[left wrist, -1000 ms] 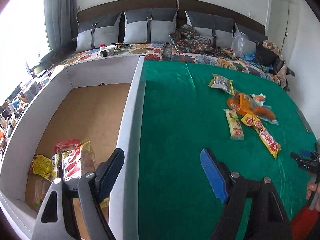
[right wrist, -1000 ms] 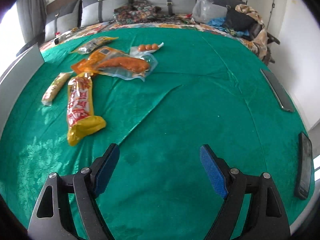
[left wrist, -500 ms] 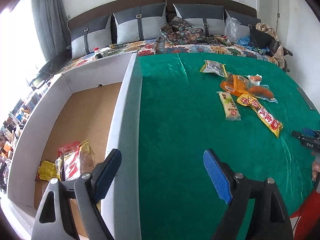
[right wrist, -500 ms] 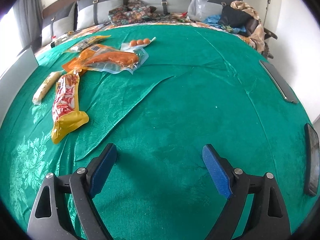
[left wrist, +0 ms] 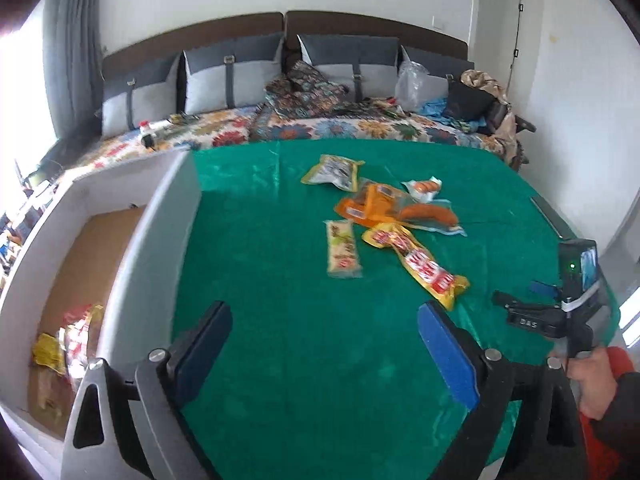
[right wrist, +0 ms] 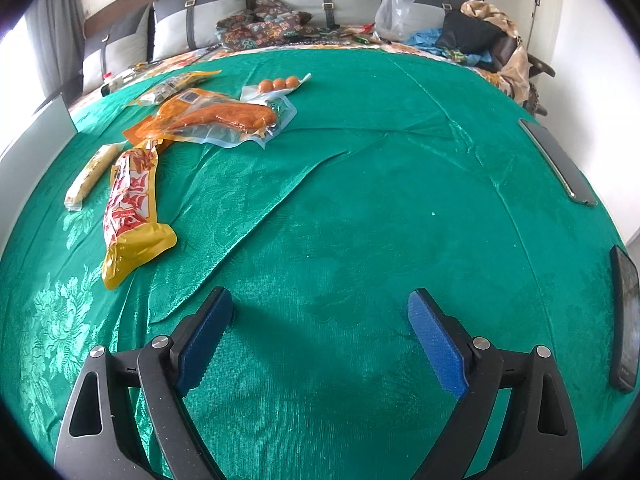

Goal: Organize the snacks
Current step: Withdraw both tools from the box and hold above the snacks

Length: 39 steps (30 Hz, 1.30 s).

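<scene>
Holding snack packets [left wrist: 70, 344] | white box [left wrist: 160, 216] | tongs empty

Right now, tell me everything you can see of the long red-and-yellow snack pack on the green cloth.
The red-and-yellow pack is a long, narrow, glossy pouch: red and white print along the body, plain yellow crimped ends. It looks sealed and full, slightly rumpled. It lies flat on the green cloth, angled, near end toward the right tool. Its far end touches or slips under the orange sausage pack; a pale bar lies just beside it. Neither tool touches it.
</scene>
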Available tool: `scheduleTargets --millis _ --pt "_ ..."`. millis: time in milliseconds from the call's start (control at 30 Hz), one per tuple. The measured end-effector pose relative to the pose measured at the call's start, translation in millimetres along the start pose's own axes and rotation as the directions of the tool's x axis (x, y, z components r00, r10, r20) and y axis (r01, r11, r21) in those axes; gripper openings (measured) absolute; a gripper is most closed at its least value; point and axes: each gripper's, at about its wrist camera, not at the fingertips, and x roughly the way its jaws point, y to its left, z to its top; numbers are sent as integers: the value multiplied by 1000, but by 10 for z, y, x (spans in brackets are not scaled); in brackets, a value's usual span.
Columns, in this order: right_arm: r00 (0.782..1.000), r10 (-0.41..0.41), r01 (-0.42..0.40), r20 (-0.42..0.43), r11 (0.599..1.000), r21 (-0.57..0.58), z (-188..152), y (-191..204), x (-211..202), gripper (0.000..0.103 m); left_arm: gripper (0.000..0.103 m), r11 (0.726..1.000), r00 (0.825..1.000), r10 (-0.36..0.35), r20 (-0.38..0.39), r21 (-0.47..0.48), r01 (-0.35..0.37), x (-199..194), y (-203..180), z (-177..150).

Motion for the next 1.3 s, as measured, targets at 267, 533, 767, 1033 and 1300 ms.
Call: scheduleTargets --millis 267,533,767,1033,1300 --pt "1000 1 -1 0 1000 0 1 1 -1 92 94 992 981 76 -179 -88 -93 1039 86 -296" --pt "1000 1 -1 -1 1000 0 2 -1 -4 92 100 984 977 150 -154 -74 -163 1419 201 -479" --pt "1000 2 -2 -1 1000 0 2 0 -5 92 103 983 976 152 -158 -75 -166 1431 245 -458" --pt "1000 2 -2 -1 1000 -1 3 -1 -5 92 103 983 976 152 -158 -75 -165 1432 252 -460" --pt "1000 3 -3 -1 1000 -1 4 -4 -5 92 103 983 976 152 -158 -75 -165 1431 249 -460"
